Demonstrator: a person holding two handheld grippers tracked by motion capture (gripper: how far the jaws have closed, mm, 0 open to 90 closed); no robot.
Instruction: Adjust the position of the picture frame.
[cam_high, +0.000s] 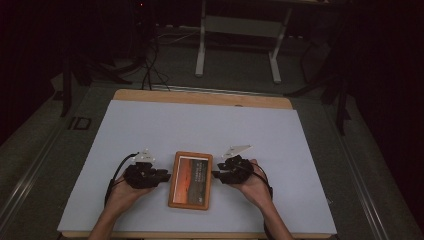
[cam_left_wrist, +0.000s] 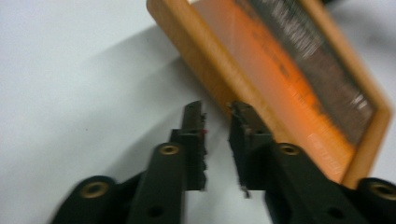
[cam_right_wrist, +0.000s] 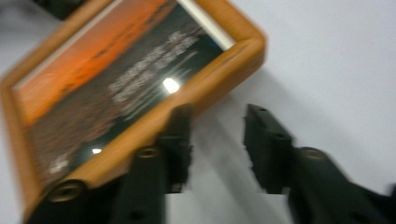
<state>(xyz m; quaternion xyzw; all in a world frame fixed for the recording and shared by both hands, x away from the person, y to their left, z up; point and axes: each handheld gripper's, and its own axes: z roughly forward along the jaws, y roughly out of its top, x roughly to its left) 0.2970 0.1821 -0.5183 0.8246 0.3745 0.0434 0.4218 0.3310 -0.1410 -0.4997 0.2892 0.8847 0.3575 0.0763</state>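
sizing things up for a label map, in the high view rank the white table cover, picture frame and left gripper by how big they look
1. white table cover
2. picture frame
3. left gripper, somewhat smaller than the frame

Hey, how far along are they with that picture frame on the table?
Nothing looks done yet: the picture frame lies flat on the white table. In hand: the open left gripper and right gripper flank its long sides. Gripping and moving it remains.

Both forearms reach forward, the left tool (cam_high: 165, 176) and right tool (cam_high: 216, 174) pointing inward, jaws parted.
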